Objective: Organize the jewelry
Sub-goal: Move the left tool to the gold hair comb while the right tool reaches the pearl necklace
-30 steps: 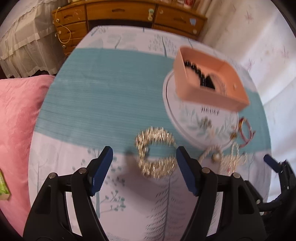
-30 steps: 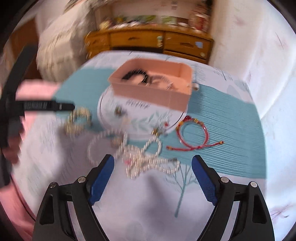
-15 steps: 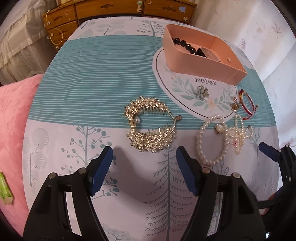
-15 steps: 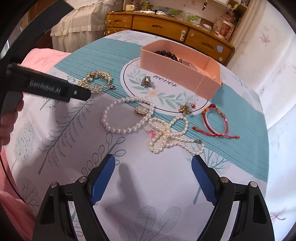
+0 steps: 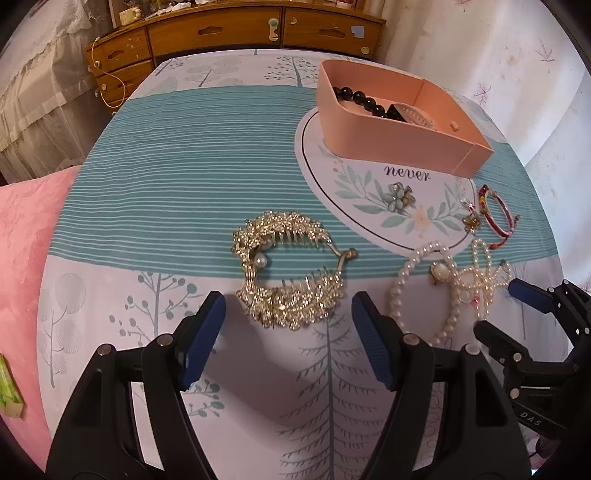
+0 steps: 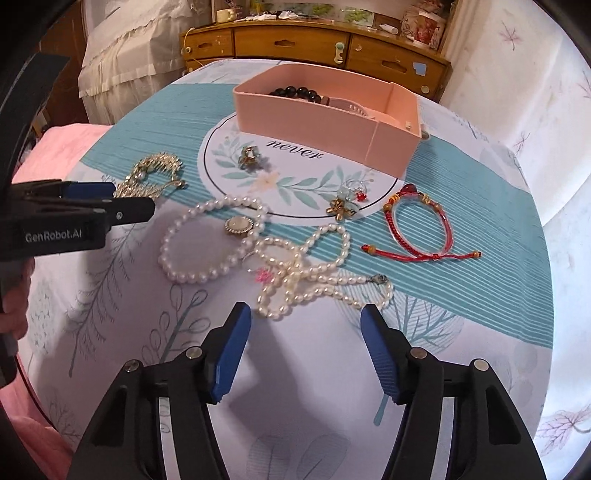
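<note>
A gold rhinestone hair comb (image 5: 290,267) lies on the tablecloth just ahead of my open, empty left gripper (image 5: 286,332); it also shows in the right wrist view (image 6: 153,177). A pearl bracelet with a cameo (image 6: 214,240) and a tangled pearl necklace (image 6: 314,273) lie just ahead of my open, empty right gripper (image 6: 306,345). A red cord bracelet (image 6: 421,229), a flower brooch (image 5: 399,195) and small earrings (image 6: 343,208) lie nearby. A pink box (image 5: 399,122) holds a black bead bracelet (image 5: 364,99) and other pieces.
A round table with a teal-striped, tree-print cloth (image 5: 184,166). A pink cushion (image 5: 26,236) lies at the left. A wooden dresser (image 5: 236,33) stands behind, with a lace-covered piece to its left. A white patterned wall is on the right.
Both grippers have moved closer to the table. The comb now sits nearer my left gripper's fingers and the pearls nearer my right gripper's. The earlier blur has settled.
</note>
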Motion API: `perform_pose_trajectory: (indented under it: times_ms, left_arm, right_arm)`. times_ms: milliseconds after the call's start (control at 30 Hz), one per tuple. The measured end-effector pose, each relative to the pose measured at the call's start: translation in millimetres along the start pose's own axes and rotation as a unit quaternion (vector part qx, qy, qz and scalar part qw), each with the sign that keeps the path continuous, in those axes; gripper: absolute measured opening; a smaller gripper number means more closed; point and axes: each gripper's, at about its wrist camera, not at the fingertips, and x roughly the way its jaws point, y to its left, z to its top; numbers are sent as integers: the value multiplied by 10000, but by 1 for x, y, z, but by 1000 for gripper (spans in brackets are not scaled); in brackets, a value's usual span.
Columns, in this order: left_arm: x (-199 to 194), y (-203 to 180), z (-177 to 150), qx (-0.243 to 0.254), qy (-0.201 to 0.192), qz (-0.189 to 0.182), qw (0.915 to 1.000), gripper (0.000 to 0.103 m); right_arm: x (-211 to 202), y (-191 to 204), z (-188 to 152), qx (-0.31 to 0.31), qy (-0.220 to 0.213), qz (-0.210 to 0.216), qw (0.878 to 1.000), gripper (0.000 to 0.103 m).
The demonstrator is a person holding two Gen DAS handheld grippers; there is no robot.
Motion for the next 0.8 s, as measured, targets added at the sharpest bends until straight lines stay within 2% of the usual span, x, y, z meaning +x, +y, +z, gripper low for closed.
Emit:
perform_pose_trajectory:
  times_ms: [133,200,267,433,500,567,700,800]
  left_arm:
    - [5,-3,4,-26,-89,93,9999,68]
    - [7,-5,7,-20,-140,178,9997,68]
    - [9,-6,8,-35,-177,270,9995,68]
    - [14,-8,13,-118,-288,410,9987,69]
    - [15,-8,14,-158,-322,433,9984,68]
    - [16,-9,15,-200,-348,464,9981,68]
    - [17,-9,18,-350,-324,543,9974,66]
    - [17,-8,18,-370,-368,553,9971,65]
  right_arm:
    - [4,-8,5,-28,-55,137,9999,61]
    - [5,-12,7,-19,-114,299,9995,49]
    - [6,-14,10,-57,-162,278,9995,41]
    - [7,-15,12,-334,-220,425,9983,31]
    - [6,-15,13,-431,-233,492,9976,20]
    - [7,-15,15,-499,-221,546,9970,14]
    - [8,-20,18,-359,-148,732,9966,11]
    - [6,-31,19,57,-100,1041,9945,8]
